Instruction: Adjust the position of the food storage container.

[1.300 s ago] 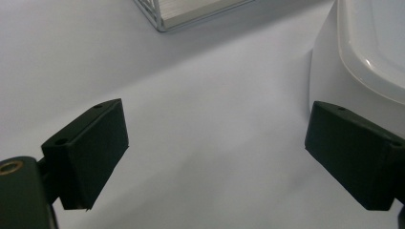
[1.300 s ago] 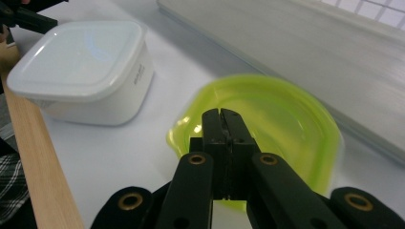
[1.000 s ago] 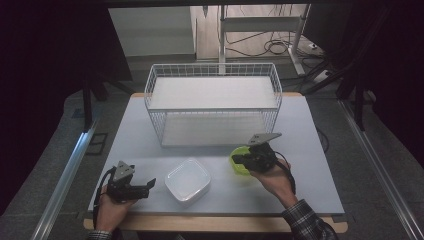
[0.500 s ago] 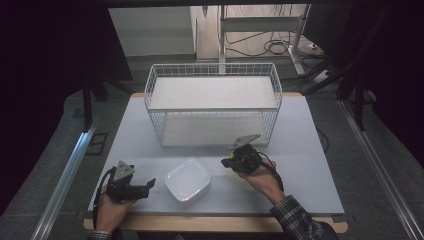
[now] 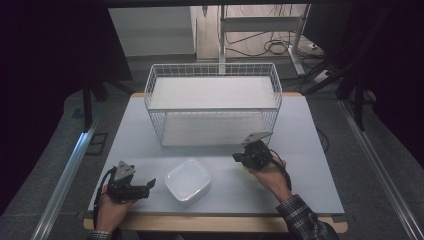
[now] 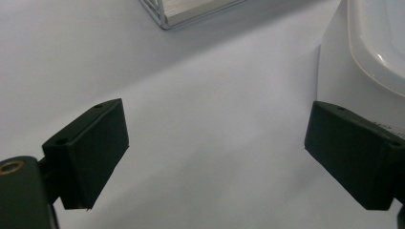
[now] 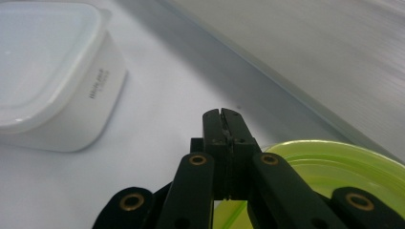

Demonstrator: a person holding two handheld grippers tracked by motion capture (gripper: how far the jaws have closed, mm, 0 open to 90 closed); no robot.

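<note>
A lime-green bowl (image 7: 344,167) lies under and to the right of my right gripper (image 7: 224,117), whose jaws are pressed together with no green showing in their seam. In the high view that right gripper (image 5: 237,158) points left over the bowl, of which a yellowish sliver (image 5: 245,168) peeks out. A white square container (image 5: 187,181) sits upside down between the two hands and shows again as the container (image 7: 43,62) ahead to the left. My left gripper (image 5: 150,186) rests near the front left, jaws wide apart (image 6: 215,162) over bare table, with the container's edge (image 6: 377,43) to its right.
A white wire basket (image 5: 212,107) stands at the back middle of the table, its corner (image 6: 191,9) visible ahead of the left gripper. The pale table top (image 5: 310,150) ends in a wooden front edge (image 5: 215,224). Cables lie on the floor behind.
The right gripper has swung left over the green bowl, which was plainly visible beside it a second ago and is now mostly covered. The left gripper has stayed put.
</note>
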